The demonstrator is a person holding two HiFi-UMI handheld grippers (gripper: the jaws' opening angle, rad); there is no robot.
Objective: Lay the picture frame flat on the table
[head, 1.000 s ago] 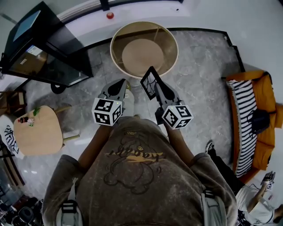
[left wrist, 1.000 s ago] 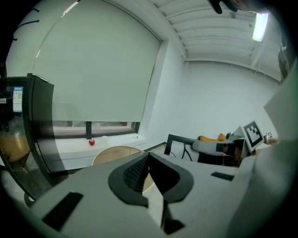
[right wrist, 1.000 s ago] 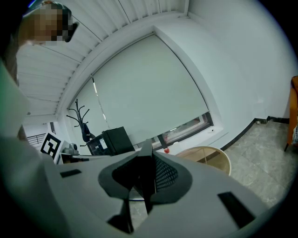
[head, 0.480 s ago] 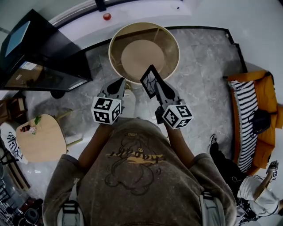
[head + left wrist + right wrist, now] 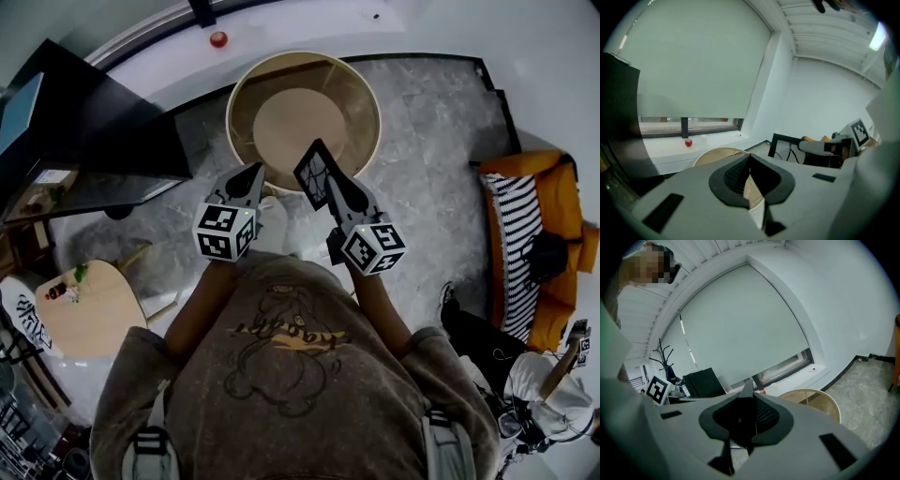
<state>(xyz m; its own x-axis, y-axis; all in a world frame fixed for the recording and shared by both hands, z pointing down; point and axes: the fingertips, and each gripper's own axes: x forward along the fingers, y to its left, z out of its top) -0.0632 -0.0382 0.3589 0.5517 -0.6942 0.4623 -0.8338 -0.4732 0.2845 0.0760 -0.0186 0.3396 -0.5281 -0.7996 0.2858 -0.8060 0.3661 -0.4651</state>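
frame position: small black rectangular picture frame (image 5: 316, 174), centre of the head view, held tilted in the air, overlapping the lower rim of the round pale-wood worktop (image 5: 300, 122); not lying on it.
right gripper (image 5: 328, 187): pinching the picture frame by its lower edge; the frame shows edge-on between the jaws.
left gripper (image 5: 253, 176): left of centre, jaws pressed together, nothing held.
handling (judged): light, thin, stiff; the front pane may be fragile, so lower it gently. Grip the border, not the pane.
count: one picture frame, one worktop, two grippers.
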